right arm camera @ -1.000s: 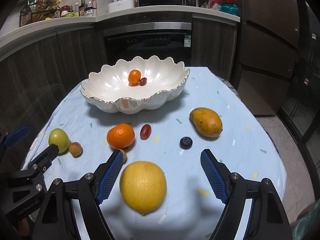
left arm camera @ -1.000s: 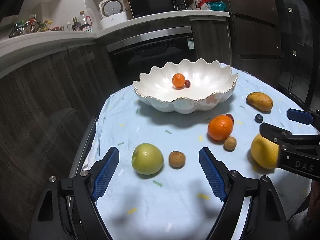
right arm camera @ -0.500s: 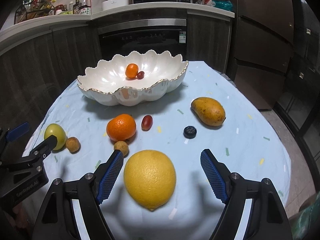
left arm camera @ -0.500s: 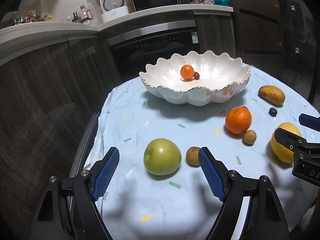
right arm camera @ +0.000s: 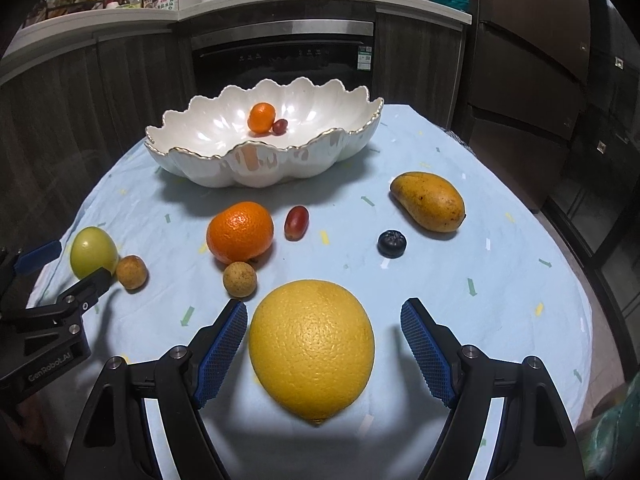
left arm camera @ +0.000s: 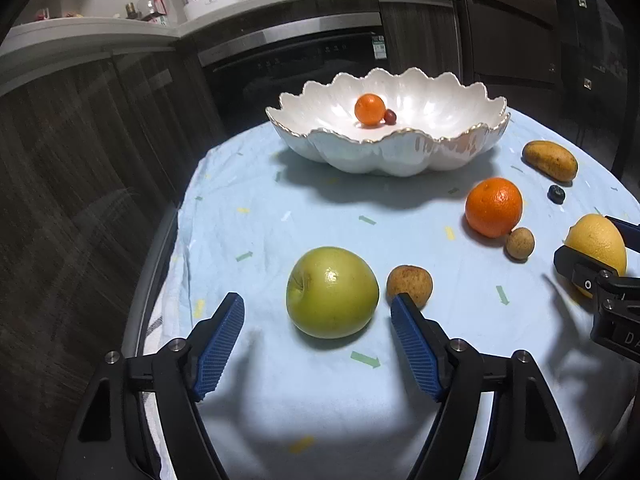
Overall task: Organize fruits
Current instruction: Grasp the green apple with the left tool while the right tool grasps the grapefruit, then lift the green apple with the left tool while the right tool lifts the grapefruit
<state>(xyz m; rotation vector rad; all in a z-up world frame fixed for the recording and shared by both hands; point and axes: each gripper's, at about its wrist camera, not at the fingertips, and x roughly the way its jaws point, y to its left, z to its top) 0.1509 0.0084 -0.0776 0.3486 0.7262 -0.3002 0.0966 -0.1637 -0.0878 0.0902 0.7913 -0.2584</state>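
A green apple [left arm camera: 332, 292] lies on the pale blue cloth between the blue pads of my left gripper [left arm camera: 318, 306], whose jaws are closing; neither pad touches it. A small brown fruit [left arm camera: 409, 285] sits just beyond the right pad. In the right wrist view a big yellow citrus [right arm camera: 312, 348] rests between the open fingers of my right gripper [right arm camera: 324, 312], with gaps on both sides. The white scalloped bowl [left arm camera: 400, 152] stands at the back and holds a small orange [left arm camera: 370, 109] and a dark red grape [left arm camera: 390, 116].
Loose on the cloth lie an orange [right arm camera: 240, 232], a red grape [right arm camera: 296, 222], a blueberry [right arm camera: 392, 243], a mango [right arm camera: 428, 201] and another small brown fruit [right arm camera: 239, 279]. Dark cabinets and an oven stand behind the round table; the table's edge drops off at left.
Both grippers have moved forward and down over their fruits. The apple now lies between the left pads, which stand a little closer together. The yellow citrus sits deeper between the right fingers.
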